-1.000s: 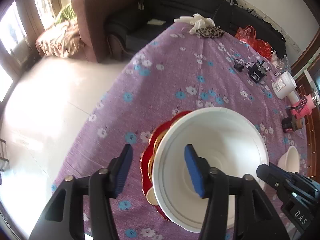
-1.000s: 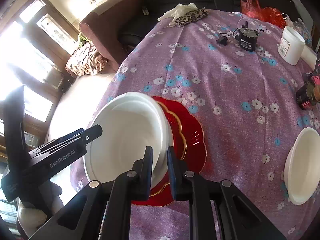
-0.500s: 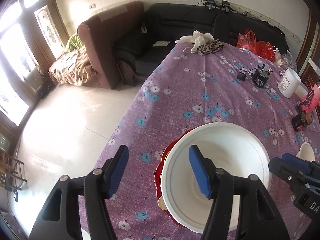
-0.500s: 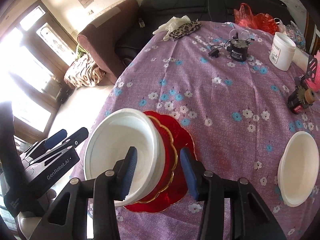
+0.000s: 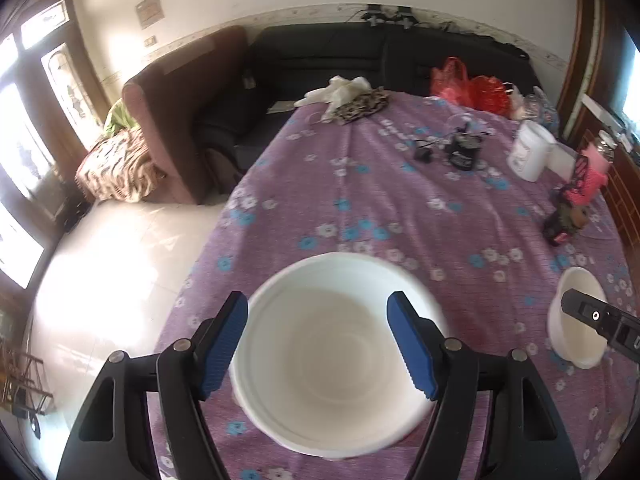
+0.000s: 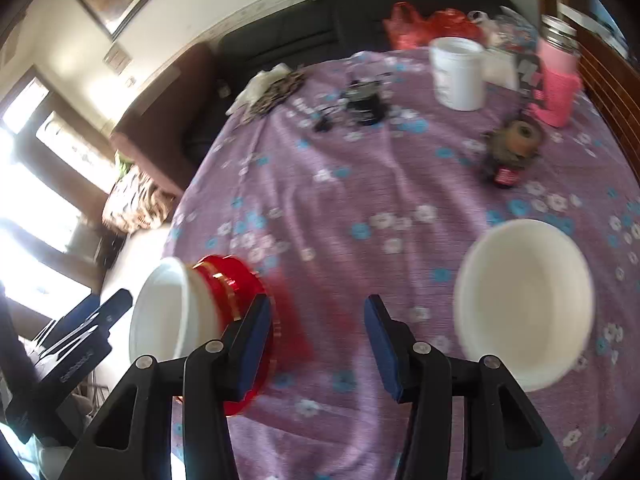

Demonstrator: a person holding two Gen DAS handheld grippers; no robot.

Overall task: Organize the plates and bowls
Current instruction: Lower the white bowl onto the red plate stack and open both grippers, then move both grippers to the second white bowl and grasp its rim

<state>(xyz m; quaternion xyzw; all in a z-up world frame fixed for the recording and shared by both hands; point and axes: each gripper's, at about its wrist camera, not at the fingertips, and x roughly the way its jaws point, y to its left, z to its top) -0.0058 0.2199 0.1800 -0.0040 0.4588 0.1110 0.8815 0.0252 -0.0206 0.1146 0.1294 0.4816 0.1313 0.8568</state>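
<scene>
Both grippers gape, empty: left gripper (image 5: 318, 340) over the big white bowl (image 5: 336, 356) on red plates (image 6: 244, 320); right gripper (image 6: 318, 346) w/ second bowl (image 6: 524, 304) just right. Next, prob.: fetch it, nest it.

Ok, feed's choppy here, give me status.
Left tool open over large white bowl stacked on red plates. Right tool open, empty, nearing second white bowl. Purple flowered tablecloth between is bare.
</scene>
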